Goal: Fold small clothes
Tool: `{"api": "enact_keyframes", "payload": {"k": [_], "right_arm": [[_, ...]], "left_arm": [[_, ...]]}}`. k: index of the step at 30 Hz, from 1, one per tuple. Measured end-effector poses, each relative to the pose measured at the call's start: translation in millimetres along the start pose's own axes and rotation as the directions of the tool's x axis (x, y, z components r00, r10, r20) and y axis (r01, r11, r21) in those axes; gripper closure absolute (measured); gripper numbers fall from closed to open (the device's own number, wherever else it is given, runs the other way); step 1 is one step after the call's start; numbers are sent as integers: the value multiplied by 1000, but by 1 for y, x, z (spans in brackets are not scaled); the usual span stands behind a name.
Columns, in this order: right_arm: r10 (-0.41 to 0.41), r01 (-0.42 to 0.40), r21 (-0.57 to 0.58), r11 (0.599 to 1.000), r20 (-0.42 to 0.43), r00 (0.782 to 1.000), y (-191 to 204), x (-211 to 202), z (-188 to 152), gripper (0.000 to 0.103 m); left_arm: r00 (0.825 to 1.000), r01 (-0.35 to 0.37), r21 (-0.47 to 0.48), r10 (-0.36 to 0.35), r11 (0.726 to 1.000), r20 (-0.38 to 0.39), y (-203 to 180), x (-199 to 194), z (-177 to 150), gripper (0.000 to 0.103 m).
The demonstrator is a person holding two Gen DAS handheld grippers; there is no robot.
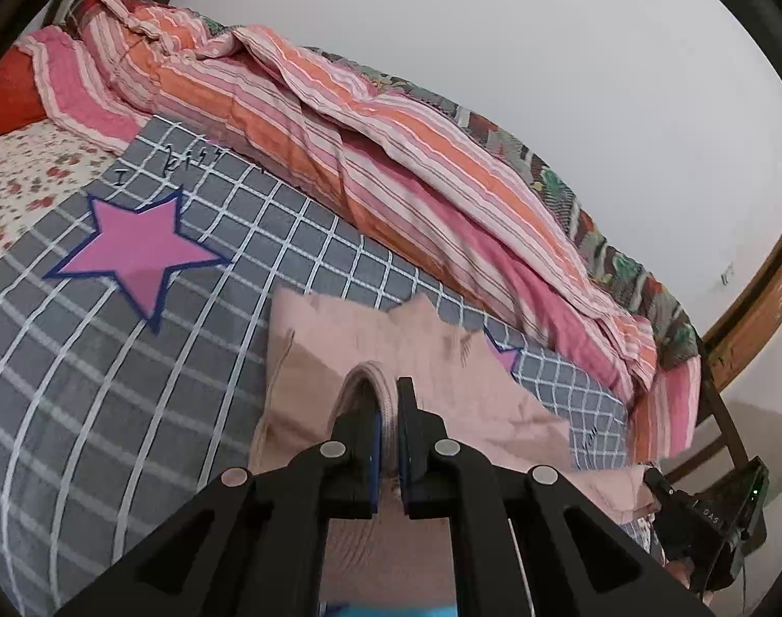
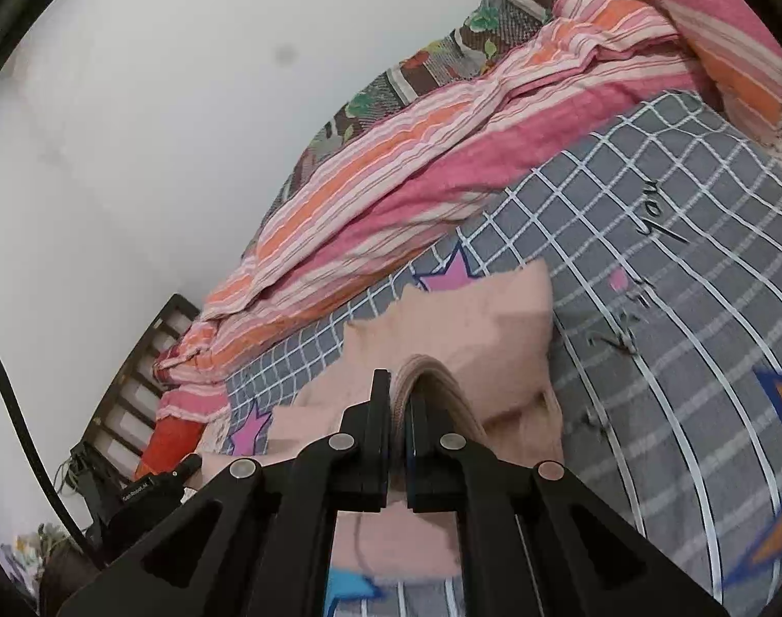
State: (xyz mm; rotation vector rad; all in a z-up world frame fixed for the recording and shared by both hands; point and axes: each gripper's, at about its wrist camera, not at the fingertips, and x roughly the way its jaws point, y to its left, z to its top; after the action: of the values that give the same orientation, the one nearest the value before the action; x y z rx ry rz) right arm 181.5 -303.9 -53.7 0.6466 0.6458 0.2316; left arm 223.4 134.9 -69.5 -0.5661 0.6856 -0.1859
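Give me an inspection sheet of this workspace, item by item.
Surface: grey checked sheet with pink stars, on a bed.
Job's things: pink garment, part lifted, its banded edge pinched by both claws.
Clutter: striped quilt bunched along the wall side; red pillow.
Grippers: left claw and right claw both shut on the garment.
Cables: black cable at the right view's left edge.
Surroundings: white wall, dark headboard.

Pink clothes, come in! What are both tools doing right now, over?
Left tool shut on pink garment. Right tool shut on it too. Garment's far part lies on grey checked sheet. Nothing in the way.
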Motion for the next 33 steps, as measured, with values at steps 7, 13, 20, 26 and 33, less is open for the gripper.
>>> {"api": "enact_keyframes", "payload": {"k": [7,13,20,26,33], "right_arm": [[-22,21,-15,1000,-28,999,-11,56,29,99],[-63,61,-48,997,-47,997,-20,101,42,99],[-91,87,-104,991,-42,995,-33,122,42,65],[-157,148,-195,970,-31,987,-36,111,29,63],[-252,235,-243,941,-39,967,-43,106,25,63]], "left_arm": [[999,-41,-31,40,999,-18,9,57,22,97],[997,-57,-53,54,997,-55,16,104,34,97],[999,13,-17,-13,1000,-31,23,115,30,38],[998,-6,-11,5,1000,-59,22,116,25,38],[995,-84,98,89,992,-47,12,103,4,38]]}}
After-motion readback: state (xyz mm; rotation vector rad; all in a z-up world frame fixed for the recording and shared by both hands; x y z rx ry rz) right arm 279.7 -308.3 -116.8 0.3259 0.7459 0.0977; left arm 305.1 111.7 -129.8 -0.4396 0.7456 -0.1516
